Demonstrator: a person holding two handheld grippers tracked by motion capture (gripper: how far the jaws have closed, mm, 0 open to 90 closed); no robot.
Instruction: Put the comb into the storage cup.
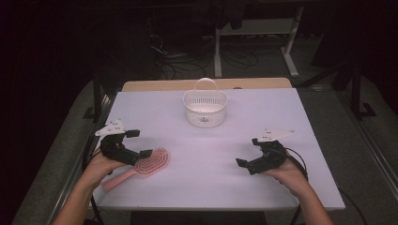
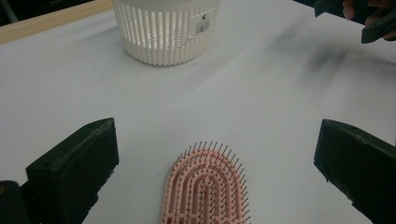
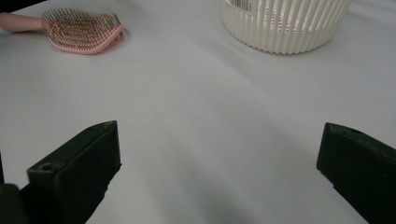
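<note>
Hovered wide open and empty over pink hairbrush [image 1: 143, 167] near table's [image 1: 281, 108] left edge: left gripper [image 1: 136, 143]. Best lowered squarely, closed across the head.

1 pink hairbrush [image 1: 141, 168], 1 white basket [image 1: 205, 108], 1 table [image 1: 281, 112], 2 grippers: left gripper [image 1: 137, 143], right gripper [image 1: 247, 152]

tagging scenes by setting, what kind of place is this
Probably a lab or workshop set up for recording, not a home. A white-covered table stands in a dark room, cables are strewn on the floor behind it, and the metal legs of another desk stand further back.
</note>
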